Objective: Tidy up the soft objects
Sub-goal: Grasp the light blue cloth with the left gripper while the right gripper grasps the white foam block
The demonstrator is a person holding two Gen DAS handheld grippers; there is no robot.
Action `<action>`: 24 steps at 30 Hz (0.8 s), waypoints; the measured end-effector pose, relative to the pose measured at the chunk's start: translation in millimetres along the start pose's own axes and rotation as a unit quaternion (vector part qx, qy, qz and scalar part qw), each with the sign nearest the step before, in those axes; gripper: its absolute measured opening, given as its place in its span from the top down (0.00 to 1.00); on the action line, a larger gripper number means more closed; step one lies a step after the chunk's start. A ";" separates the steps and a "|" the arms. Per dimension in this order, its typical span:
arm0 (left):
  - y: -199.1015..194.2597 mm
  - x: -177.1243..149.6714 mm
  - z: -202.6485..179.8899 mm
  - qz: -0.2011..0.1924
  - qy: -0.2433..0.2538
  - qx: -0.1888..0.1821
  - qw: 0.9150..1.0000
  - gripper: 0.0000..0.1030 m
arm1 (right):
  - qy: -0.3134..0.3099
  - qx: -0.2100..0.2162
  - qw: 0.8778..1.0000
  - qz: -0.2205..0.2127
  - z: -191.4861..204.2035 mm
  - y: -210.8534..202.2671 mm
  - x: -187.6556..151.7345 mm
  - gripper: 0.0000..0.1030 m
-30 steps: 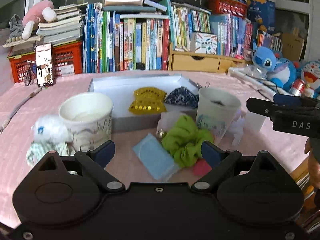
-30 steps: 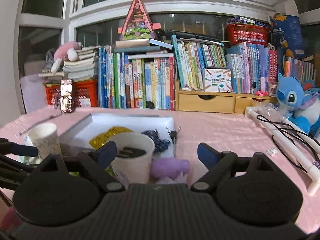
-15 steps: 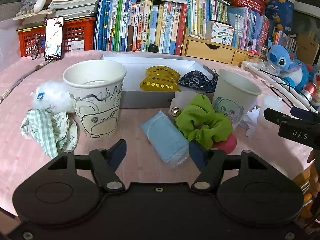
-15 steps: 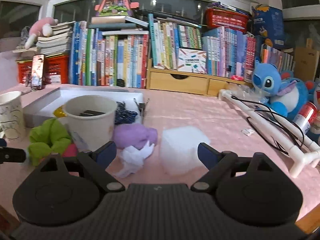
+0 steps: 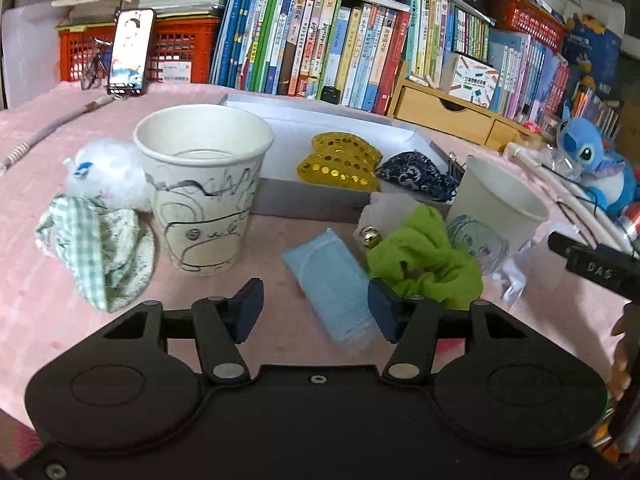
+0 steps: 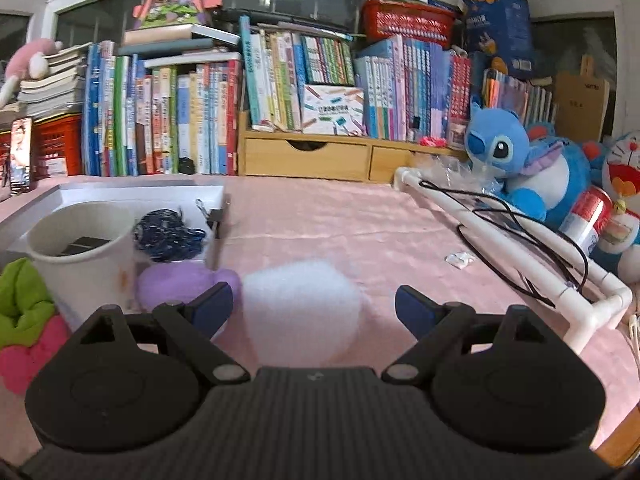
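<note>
On the pink worktop, the left hand-held gripper is closing its jaws around a folded light-blue cloth, whose near end lies between the pads but is not yet pinched, just beside a green scrunchie. The right hand-held gripper has its jaws wide apart, with a white foam block on the worktop between them, untouched, next to a purple plush piece and a paper cup.

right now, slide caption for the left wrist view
Left gripper closing around a folded blue cloth beside a green scrunchie.
</note>
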State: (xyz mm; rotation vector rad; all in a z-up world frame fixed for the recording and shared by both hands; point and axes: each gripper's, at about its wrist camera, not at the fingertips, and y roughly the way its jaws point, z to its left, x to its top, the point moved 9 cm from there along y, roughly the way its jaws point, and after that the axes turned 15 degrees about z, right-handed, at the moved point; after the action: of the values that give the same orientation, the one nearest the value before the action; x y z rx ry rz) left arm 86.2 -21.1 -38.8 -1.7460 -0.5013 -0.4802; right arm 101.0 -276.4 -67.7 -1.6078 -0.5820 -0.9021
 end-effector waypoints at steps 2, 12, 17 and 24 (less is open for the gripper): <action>4.0 1.4 0.8 0.003 -0.015 -0.003 1.000 0.41 | 0.000 -0.002 1.000 0.003 -1.6 4.0 0.5 0.09; 18.0 8.0 5.6 -0.019 -0.079 0.015 0.997 0.47 | -0.012 -0.004 1.000 0.014 4.0 21.4 1.4 0.09; 16.8 5.4 4.9 -0.019 -0.069 -0.005 0.997 0.61 | -0.015 0.001 0.999 0.031 4.2 30.6 0.0 0.09; 6.7 4.1 4.4 -0.028 -0.050 -0.004 0.998 0.64 | -0.022 0.020 0.999 0.040 9.3 31.2 -3.7 0.17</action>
State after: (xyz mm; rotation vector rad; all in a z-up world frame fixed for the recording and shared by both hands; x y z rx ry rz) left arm 93.6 -17.9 -42.8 -1.7739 -0.6212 -0.4361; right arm 125.3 -274.2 -89.6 -1.6075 -0.5583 -0.7927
